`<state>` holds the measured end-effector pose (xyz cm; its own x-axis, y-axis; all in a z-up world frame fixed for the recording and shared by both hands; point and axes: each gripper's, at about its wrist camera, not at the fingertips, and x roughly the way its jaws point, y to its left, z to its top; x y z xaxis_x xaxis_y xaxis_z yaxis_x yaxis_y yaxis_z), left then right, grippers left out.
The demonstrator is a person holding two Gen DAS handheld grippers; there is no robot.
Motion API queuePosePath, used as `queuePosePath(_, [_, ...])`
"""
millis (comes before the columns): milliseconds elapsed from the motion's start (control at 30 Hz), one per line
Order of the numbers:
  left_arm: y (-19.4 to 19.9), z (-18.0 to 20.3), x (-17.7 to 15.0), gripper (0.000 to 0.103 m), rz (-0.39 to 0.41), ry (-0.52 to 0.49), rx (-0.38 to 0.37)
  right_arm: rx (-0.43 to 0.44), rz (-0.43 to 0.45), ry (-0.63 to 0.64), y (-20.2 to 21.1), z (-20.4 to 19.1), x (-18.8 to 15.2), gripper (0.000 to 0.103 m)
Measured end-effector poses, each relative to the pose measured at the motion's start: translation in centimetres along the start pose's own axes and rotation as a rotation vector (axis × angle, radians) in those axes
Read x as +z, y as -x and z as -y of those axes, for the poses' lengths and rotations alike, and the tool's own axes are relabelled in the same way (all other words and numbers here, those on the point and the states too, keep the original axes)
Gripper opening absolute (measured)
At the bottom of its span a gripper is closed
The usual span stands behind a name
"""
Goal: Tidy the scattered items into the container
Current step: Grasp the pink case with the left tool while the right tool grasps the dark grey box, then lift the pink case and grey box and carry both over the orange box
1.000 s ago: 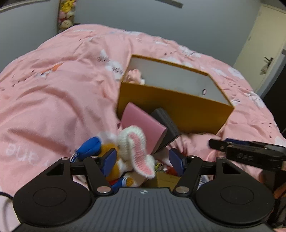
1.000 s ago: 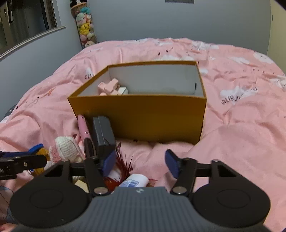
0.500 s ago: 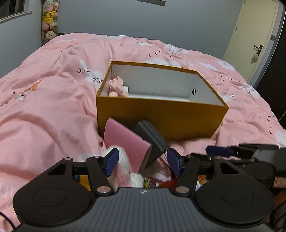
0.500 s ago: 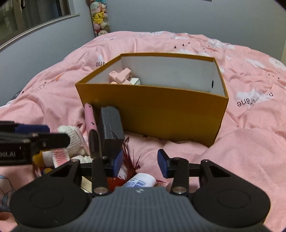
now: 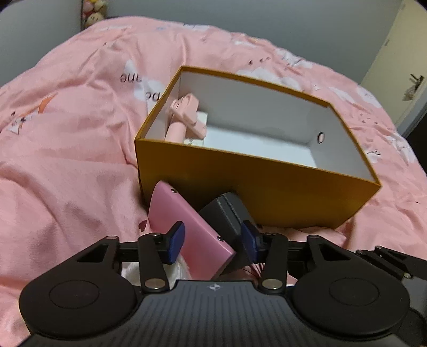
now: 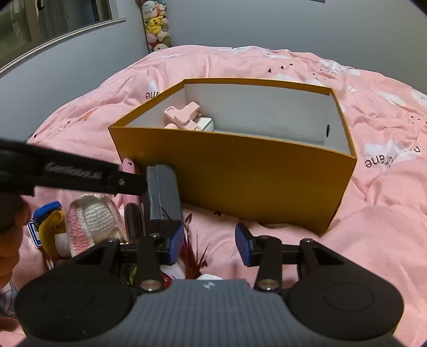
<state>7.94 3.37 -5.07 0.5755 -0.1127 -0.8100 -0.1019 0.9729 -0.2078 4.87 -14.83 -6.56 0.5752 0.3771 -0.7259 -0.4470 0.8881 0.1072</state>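
Note:
An orange cardboard box (image 5: 267, 192) (image 6: 240, 173) stands open on the pink bedcover, with a pink clip (image 5: 186, 114) (image 6: 184, 113) and a white item (image 6: 206, 124) inside. A flat pink case (image 5: 186, 224) (image 6: 129, 170) and a dark grey box (image 5: 229, 216) (image 6: 162, 197) lean against its near wall. My left gripper (image 5: 213, 240) (image 6: 80, 176) straddles both, its jaws closing; firm contact does not show. My right gripper (image 6: 210, 247) stands open above a red feather (image 6: 194, 256) and a white bottle (image 6: 209, 277), with nothing held.
A crochet bunny (image 6: 93, 216) and a duck plush with a blue cap (image 6: 53, 227) lie left of the pink case. A hand (image 6: 10, 227) shows at the left edge. Plush toys (image 6: 156, 24) are stacked against the far wall. Rumpled duvet surrounds the box.
My left gripper moved off the crochet bunny and over the pink case and dark box, and its jaws narrowed. My right gripper narrowed a little and came slightly nearer the box.

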Motion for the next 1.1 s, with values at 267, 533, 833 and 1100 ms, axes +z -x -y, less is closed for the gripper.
queuePosePath(267, [-1.8,-0.8,1.0,0.049,-0.080,0.068,0.021,0.056,-0.018,0.004,-0.9,0.5,0.3,0.046])
queuePosePath(533, [-2.9,-2.0,2.5,0.049,-0.154,0.145,0.010,0.149,-0.022,0.058,-2.2,-0.2,1.4,0.050])
queuePosePath(833, [-4.7,-2.9,3.4,0.053,-0.218,0.184,0.034,0.214,-0.073,0.059,-6.0,-0.3,3.2,0.050])
queuePosePath(1100, [-4.5,-3.6,2.8,0.041,-0.234,0.182,0.061,0.281,-0.122,0.046,-7.0,-0.7,2.9,0.040])
